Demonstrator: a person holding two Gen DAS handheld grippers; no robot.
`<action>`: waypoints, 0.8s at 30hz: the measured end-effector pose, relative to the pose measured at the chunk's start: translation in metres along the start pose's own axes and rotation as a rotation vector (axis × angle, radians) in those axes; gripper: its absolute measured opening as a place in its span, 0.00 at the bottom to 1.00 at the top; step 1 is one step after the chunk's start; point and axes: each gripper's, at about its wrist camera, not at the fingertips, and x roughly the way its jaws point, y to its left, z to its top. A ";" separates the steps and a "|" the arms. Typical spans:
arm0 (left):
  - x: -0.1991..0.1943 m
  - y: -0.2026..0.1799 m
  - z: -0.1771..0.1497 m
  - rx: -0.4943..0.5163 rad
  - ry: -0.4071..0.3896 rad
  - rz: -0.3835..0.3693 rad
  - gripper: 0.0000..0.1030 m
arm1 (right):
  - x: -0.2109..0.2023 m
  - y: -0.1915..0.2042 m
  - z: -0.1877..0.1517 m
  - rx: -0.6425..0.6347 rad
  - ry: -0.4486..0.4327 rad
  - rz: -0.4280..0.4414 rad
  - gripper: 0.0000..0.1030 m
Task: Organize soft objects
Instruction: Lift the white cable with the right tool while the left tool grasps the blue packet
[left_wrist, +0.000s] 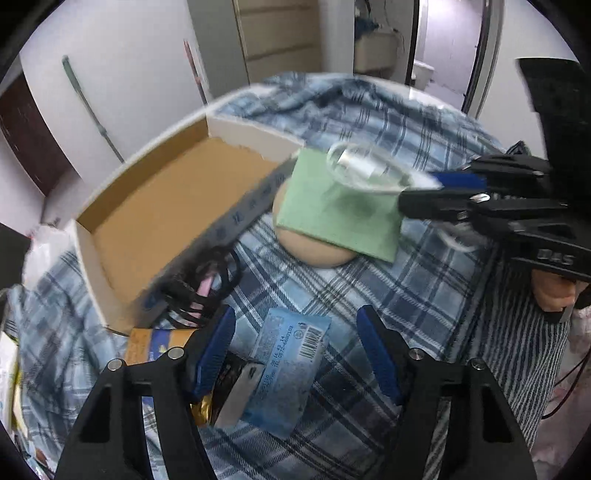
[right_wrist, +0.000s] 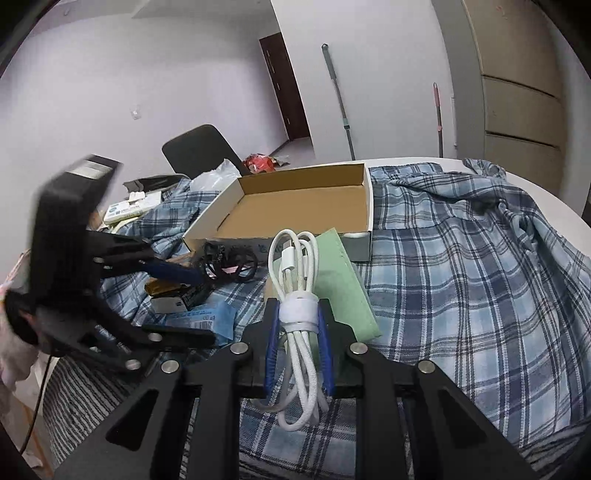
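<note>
Gripping a coiled white cable (right_wrist: 299, 295) at its wrapped band, our right gripper (right_wrist: 300, 341) is holding it above the green cloth (right_wrist: 341, 280) that is lying over a tan round cushion (left_wrist: 314, 251). Our left gripper (left_wrist: 295, 350) is hanging with its fingers spread over a blue packet (left_wrist: 286, 373) on the plaid cloth (right_wrist: 461, 277) covering the surface. We are seeing the cardboard box (right_wrist: 306, 206) sitting open just behind the green cloth, with a black tangle (right_wrist: 231, 264) beside its front wall.
</note>
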 end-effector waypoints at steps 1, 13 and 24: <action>0.006 0.003 0.001 -0.011 0.027 -0.033 0.65 | 0.000 0.000 0.000 0.001 0.001 0.004 0.18; 0.014 0.014 0.008 0.063 0.230 -0.177 0.63 | 0.005 -0.002 0.000 0.003 0.019 0.014 0.18; 0.040 0.009 0.014 0.021 0.316 -0.163 0.41 | 0.007 -0.002 0.000 0.003 0.029 0.026 0.19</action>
